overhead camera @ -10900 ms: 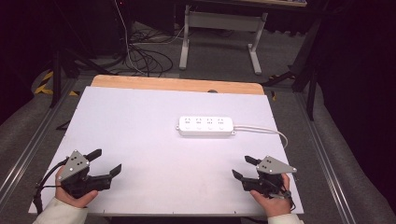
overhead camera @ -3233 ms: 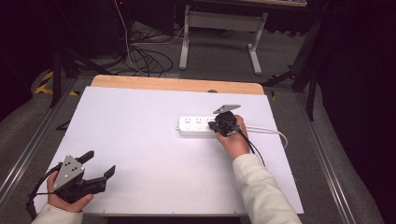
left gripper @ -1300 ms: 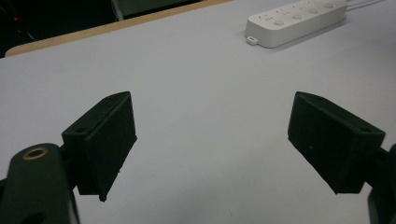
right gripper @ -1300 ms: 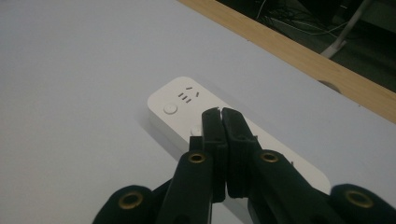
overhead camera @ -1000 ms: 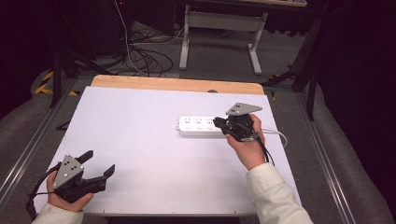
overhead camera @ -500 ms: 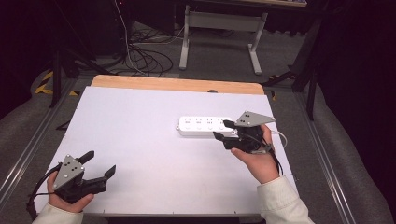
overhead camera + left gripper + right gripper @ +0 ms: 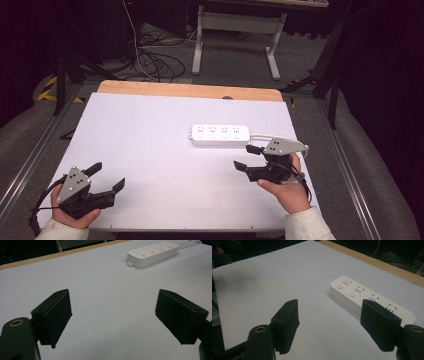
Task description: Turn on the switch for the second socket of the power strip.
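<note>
1. Power strip (image 7: 220, 135) lies right of centre in the high view, on the white table (image 7: 150, 150); its cord (image 7: 270, 136) runs right and disappears behind your right gripper (image 7: 247, 157), whose jaws stand apart, empty, just below the strip's right end. Your left gripper (image 7: 106, 176), lower left, is also spread and empty, well apart from the strip.
2. In the left gripper view, your jaws stand wide over bare table; the strip (image 7: 153, 253) sits upper right, its far end cut off by the frame edge.
3. In the right gripper view, your jaws gape; the right one covers the strip's (image 7: 362, 297) near edge. A dark blurred shape at upper left is hard to make out.
</note>
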The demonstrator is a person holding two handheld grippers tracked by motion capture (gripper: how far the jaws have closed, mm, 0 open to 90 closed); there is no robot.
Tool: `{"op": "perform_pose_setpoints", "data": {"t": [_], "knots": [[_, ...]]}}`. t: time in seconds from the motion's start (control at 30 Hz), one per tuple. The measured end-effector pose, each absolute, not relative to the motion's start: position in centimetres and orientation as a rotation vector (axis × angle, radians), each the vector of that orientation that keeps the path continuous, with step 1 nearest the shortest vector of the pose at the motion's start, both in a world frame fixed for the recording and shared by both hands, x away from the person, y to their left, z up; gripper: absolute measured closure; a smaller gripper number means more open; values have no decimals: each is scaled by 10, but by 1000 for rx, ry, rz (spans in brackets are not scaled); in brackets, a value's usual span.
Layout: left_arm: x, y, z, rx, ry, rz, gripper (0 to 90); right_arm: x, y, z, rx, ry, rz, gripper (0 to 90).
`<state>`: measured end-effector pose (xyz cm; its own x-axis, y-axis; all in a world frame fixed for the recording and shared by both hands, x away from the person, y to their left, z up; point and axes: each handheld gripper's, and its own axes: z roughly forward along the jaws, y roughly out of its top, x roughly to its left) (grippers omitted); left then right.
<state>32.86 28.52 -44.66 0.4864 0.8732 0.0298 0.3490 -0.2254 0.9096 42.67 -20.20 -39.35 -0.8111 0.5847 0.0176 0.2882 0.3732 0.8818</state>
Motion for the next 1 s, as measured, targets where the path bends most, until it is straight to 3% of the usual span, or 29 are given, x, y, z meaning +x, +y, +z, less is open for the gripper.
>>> {"op": "perform_pose_setpoints", "data": {"t": [1.0], "knots": [[326, 286, -450, 1816, 1043, 678, 131, 405, -237, -471, 831, 2402, 1530, 242]]}}
